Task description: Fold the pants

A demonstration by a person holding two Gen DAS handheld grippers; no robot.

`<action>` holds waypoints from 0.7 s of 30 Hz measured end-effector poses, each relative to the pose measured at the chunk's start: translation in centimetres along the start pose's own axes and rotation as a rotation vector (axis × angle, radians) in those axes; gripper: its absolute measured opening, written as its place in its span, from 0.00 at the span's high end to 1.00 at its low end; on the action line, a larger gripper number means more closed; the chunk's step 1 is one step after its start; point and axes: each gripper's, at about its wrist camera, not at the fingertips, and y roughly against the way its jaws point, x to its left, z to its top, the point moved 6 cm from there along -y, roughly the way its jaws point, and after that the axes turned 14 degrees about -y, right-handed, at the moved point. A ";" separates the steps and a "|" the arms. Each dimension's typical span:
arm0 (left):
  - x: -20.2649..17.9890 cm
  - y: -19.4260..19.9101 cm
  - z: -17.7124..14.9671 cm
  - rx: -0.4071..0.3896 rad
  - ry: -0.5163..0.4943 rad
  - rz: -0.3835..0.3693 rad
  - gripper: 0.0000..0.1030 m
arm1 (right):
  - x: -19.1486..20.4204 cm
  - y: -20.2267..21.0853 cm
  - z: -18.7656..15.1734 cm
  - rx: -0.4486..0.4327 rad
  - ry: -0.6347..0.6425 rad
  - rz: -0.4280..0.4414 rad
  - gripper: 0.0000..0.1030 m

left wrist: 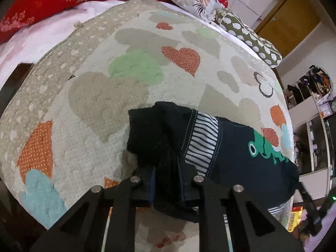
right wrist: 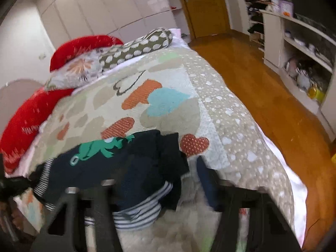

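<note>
Soft, light, floppy pants [left wrist: 231, 147] on the quilt [left wrist: 94, 105]: one dark edge is pinched by the left claw [left wrist: 168, 187]; the right claw [right wrist: 159, 180], half spread, straddles the striped waistband — best gripped there.

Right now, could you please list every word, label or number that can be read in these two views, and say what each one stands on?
"HAPP": white letters on the red pillow at the head of the bed; the word runs on under the quilt edge, and the rest is hidden.
Green print on the dark pants: a frog-like figure, with no readable letters.
Yellow packet at the lower right: its print is too small to read.
Items on the white shelves: too blurred to read.
</note>
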 end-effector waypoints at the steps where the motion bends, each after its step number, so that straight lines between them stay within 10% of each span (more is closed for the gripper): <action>1: 0.1 0.2 -0.1 0.005 0.005 -0.016 0.85 | 0.1 -0.8 -0.1 0.036 0.014 -0.010 0.94; 13: 0.6 1.3 0.2 -0.014 0.089 -0.153 0.88 | 1.2 2.3 0.5 0.095 -0.065 0.167 0.96; 21: 0.2 1.1 -0.1 -0.023 0.053 -0.130 0.88 | 10.9 0.4 -8.4 0.476 -0.082 0.541 0.65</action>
